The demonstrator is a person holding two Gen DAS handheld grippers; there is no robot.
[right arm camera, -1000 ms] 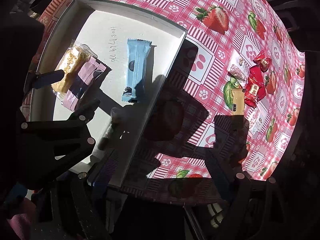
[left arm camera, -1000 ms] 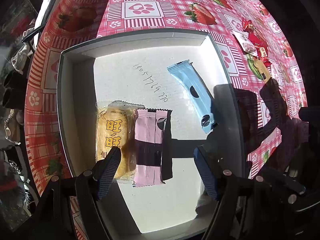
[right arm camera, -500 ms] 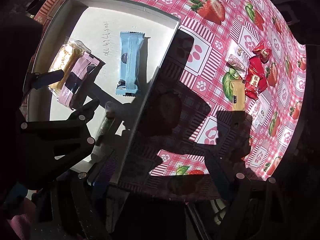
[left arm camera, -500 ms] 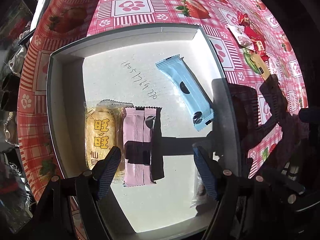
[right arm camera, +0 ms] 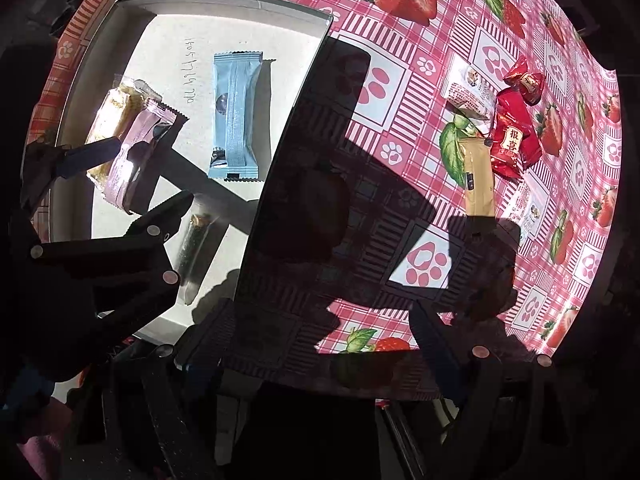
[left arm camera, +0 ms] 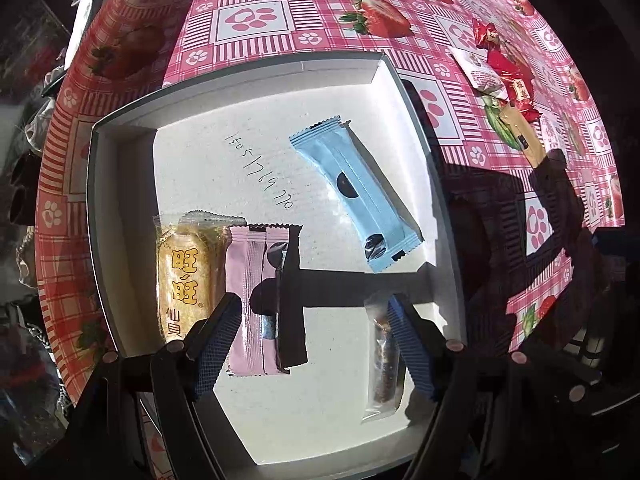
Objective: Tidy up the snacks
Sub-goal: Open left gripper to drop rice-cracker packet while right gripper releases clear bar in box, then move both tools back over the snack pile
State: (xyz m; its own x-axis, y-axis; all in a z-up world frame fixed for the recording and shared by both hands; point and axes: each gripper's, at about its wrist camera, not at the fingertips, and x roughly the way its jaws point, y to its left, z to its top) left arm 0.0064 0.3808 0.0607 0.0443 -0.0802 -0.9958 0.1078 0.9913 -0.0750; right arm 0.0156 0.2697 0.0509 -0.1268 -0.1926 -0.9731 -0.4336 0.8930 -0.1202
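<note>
A white box (left arm camera: 120,216) (right arm camera: 304,68) holds a yellow rice cracker pack (left arm camera: 182,276), a pink bar (left arm camera: 252,292), a blue bar (left arm camera: 356,196) (right arm camera: 234,116) and a clear-wrapped dark snack (left arm camera: 384,356) (right arm camera: 192,240). My left gripper (left arm camera: 312,340) is open and empty above the box's near part, with the clear-wrapped snack beside its right finger. My right gripper (right arm camera: 320,344) is open and empty over the shaded tablecloth right of the box. Loose snacks lie on the cloth: a tan bar (right arm camera: 478,176), red packs (right arm camera: 514,140) and white packs (right arm camera: 468,88).
The table wears a pink strawberry and paw-print cloth (right arm camera: 400,60). The loose snacks also show in the left wrist view (left arm camera: 508,84) at the far right. Dark clutter lies past the table's left edge (left arm camera: 24,184).
The left gripper has drawn back over the box, so the clear-wrapped snack now shows lying by its right finger. The right gripper has shifted slightly toward the loose snacks.
</note>
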